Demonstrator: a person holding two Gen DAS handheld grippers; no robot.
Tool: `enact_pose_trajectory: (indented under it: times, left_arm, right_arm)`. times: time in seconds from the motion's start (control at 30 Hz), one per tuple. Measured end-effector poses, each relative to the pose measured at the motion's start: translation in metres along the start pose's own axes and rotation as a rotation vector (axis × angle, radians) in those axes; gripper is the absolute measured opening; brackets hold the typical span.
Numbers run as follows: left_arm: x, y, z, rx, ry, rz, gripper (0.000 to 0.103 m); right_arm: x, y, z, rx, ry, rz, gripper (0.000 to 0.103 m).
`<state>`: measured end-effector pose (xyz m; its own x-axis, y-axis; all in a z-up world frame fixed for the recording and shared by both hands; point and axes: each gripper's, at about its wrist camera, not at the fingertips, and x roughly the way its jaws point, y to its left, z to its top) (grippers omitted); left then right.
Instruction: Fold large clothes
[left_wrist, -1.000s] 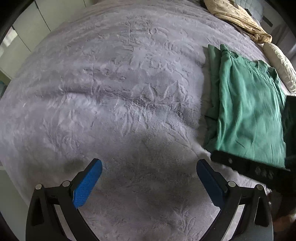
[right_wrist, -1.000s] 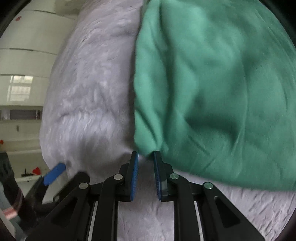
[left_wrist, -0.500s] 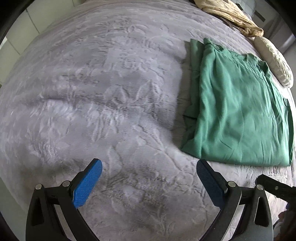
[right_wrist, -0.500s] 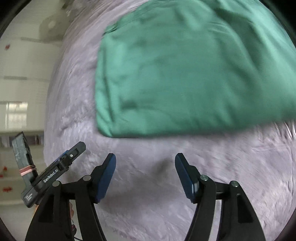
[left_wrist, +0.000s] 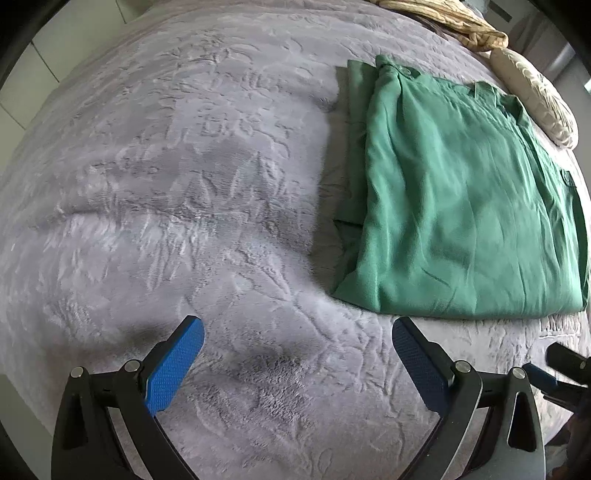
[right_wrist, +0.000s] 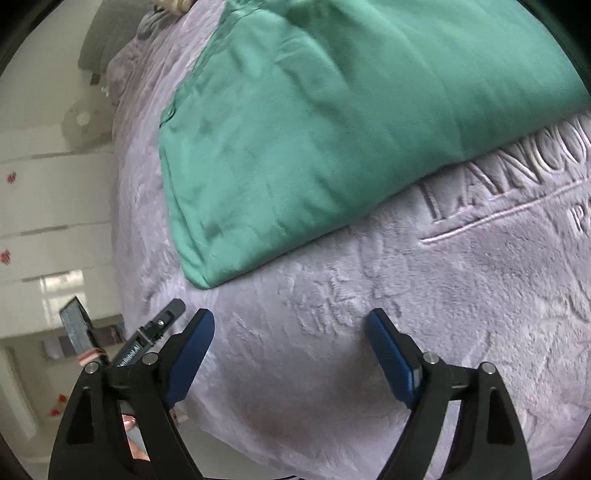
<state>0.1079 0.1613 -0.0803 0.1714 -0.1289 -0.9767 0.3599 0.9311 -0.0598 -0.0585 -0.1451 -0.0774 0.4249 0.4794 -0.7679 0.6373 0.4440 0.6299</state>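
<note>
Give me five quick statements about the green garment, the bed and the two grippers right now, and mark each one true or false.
1. The green garment lies folded on the grey blanket. True.
2. The right gripper is clamped on the garment's corner. False: it is open, holding nothing.
3. The left gripper is open over bare blanket. True.
4. The garment is red. False: it is green.
5. Embossed lettering shows on the blanket beside the garment. True.
</note>
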Motion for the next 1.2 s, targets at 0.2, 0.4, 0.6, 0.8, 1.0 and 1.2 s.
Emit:
enact_pose_trajectory:
  times: [0.2,0.4,0.6,0.8,1.0,1.2]
  left_arm:
    - [0.013,-0.008,0.009,0.015,0.0,-0.017,0.102]
    - [0.023,-0.017,0.024,0.022,-0.017,-0.048,0.102]
    - [0.035,-0.02,0.046,0.008,-0.022,-0.134,0.102]
    - [0.042,-0.014,0.068,-0.047,-0.024,-0.242,0.102]
    - [0.051,0.005,0.097,-0.103,0.01,-0.398,0.102]
    - [0.063,0.001,0.118,-0.111,0.067,-0.592,0.102]
  right_arm:
    - [-0.002,-0.006,0.005,0.021,-0.042,0.077,0.091]
    - [0.0,-0.004,0.018,0.013,-0.081,0.168,0.103]
    - [0.019,-0.002,0.032,0.051,-0.091,0.247,0.103]
    - [0.04,0.007,0.043,0.061,-0.1,0.321,0.103]
    - [0.059,0.021,0.046,0.141,-0.148,0.428,0.103]
    - [0.069,0.02,0.052,0.174,-0.066,0.425,0.02]
